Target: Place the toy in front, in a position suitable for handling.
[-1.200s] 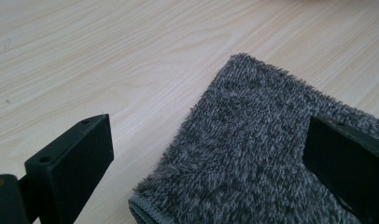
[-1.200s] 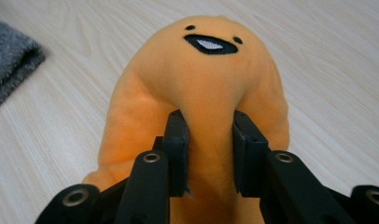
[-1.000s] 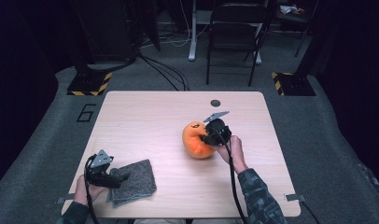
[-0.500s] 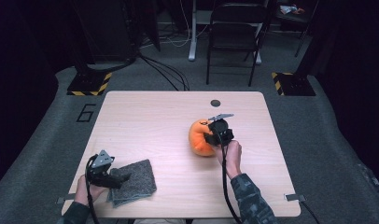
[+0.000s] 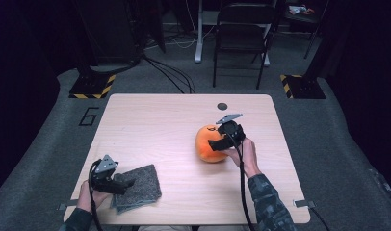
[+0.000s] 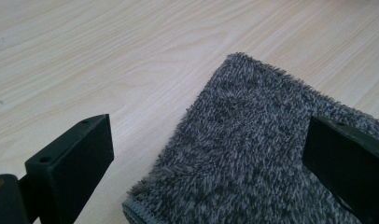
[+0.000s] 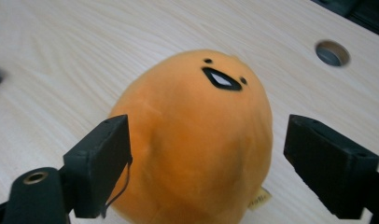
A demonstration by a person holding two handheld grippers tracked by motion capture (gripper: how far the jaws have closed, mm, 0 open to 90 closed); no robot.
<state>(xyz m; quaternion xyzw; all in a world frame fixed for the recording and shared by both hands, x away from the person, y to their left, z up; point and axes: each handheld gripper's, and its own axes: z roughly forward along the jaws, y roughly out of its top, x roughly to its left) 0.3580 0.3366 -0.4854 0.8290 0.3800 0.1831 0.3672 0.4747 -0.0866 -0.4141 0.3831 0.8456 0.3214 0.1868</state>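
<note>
My right gripper (image 7: 204, 158) sits just behind the orange plush toy (image 7: 197, 135), jaws spread, having just been opening; the toy bulges between them, apparently unpressed. It's a soft, egg-shaped thing standing right of centre on the pale wood tabletop (image 5: 150, 125), long axis upright, face away from me. My left gripper (image 6: 206, 163), also spread, hovers over the fuzzy grey folded cloth (image 6: 253, 149), well apart.

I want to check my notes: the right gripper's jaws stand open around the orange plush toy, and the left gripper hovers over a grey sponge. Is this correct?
Nearly. Under the left gripper lies a folded grey cloth, not a sponge; the left gripper view shows its fuzzy pile and stitched hem. The right gripper does stand open around the orange plush toy.
</note>
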